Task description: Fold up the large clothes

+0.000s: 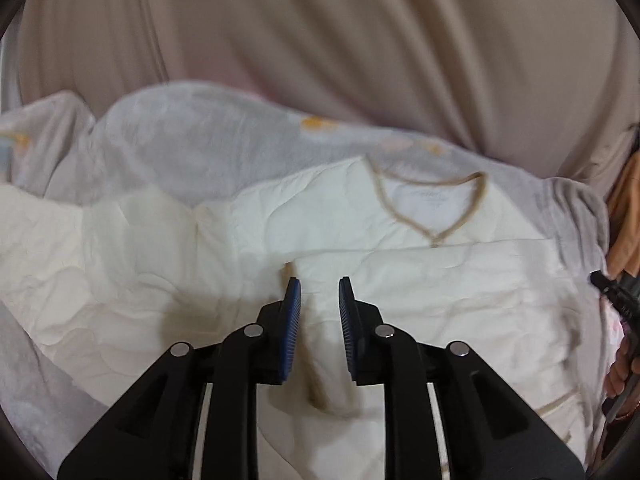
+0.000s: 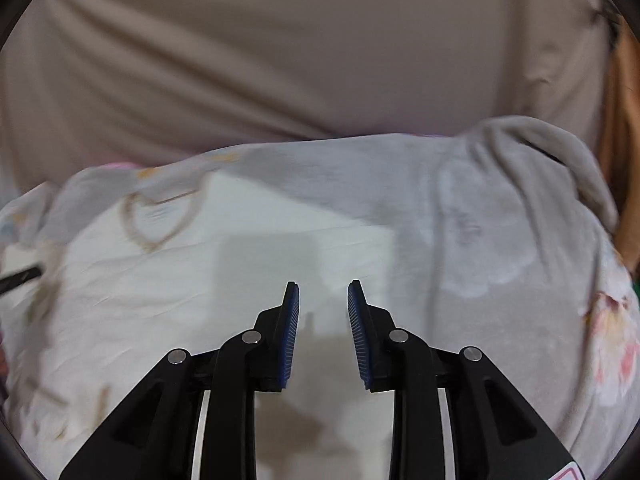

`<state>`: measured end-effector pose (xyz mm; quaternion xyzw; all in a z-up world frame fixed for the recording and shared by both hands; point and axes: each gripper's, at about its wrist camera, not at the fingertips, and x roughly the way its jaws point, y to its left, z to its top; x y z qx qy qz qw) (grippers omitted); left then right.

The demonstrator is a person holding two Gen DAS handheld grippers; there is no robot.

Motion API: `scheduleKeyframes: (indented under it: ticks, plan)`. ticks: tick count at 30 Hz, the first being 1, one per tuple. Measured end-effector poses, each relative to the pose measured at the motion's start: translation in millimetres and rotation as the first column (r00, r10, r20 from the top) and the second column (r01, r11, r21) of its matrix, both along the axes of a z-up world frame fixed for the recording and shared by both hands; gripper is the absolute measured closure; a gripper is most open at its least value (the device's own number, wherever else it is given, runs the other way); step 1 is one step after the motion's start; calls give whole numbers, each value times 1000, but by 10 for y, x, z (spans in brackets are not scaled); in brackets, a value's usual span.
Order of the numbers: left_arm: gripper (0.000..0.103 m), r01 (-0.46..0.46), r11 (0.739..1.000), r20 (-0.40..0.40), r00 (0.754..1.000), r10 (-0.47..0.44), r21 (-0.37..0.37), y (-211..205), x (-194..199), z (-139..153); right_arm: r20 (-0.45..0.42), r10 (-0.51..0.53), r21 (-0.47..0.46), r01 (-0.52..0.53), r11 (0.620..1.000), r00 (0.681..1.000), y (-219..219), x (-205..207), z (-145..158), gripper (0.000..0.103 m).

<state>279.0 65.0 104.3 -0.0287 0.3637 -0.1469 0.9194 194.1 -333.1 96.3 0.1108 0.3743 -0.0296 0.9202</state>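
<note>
A cream quilted top (image 1: 400, 300) with a tan-trimmed V neckline (image 1: 432, 208) lies spread on a bed, its sleeve side folded across the body. My left gripper (image 1: 320, 280) hovers over the middle of the top, jaws narrowly apart, with a tan-edged fold of cloth lying below the gap and no pad pressing on it. In the right wrist view the same top (image 2: 200, 280) is blurred, its neckline (image 2: 156, 220) at the left. My right gripper (image 2: 322, 284) stands open above the top's right part, with nothing between its blue pads (image 2: 290, 332).
A pale grey bed cover (image 1: 180, 140) with faint floral print (image 2: 616, 340) lies under the top. Beige draped cloth (image 1: 320, 40) fills the background. A hand (image 1: 620, 368) holding a black tool frame (image 1: 616, 292) shows at the right edge.
</note>
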Motion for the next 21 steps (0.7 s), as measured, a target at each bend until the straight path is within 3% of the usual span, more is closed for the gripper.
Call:
scheduleKeyframes:
  ticks: [3, 5, 7, 11, 13, 14, 17, 19, 21]
  plan:
    - [77, 108, 994, -52, 993, -107, 20, -294, -77, -62, -46, 182, 55, -179, 982, 982, 475, -18, -66, 78]
    - [77, 135, 987, -132, 984, -123, 84, -485, -39, -354, -111, 215, 9, -216, 976, 970, 676, 30, -246, 88]
    - [78, 133, 984, -194, 975, -109, 119, -483, -13, -593, -171, 168, -67, -182, 981, 971, 644, 37, -444, 88]
    - [82, 100, 987, -166, 983, -78, 127, -167, -107, -660, -214, 50, -15, -54, 998, 976, 94, -125, -622, 89]
    - [88, 97, 988, -167, 983, -77, 120, -3, -148, -666, -219, 28, -1, -29, 1000, 975, -117, -235, -669, 103]
    - [91, 97, 989, -168, 983, -77, 116, 1, -167, -681, -219, 27, 19, -24, 1000, 975, -151, -275, -682, 103]
    - [91, 62, 996, -174, 983, -50, 65, 152, -221, -605, -226, -22, 24, 28, 999, 974, -200, -345, -579, 103]
    - [90, 43, 999, -166, 985, -37, 31, 183, -228, -512, -202, -23, 3, 24, 1000, 979, -126, -359, -439, 95]
    - [86, 32, 997, -147, 989, -22, 67, 174, -194, -475, -197, 9, -32, -16, 999, 980, 1, -325, -391, 95]
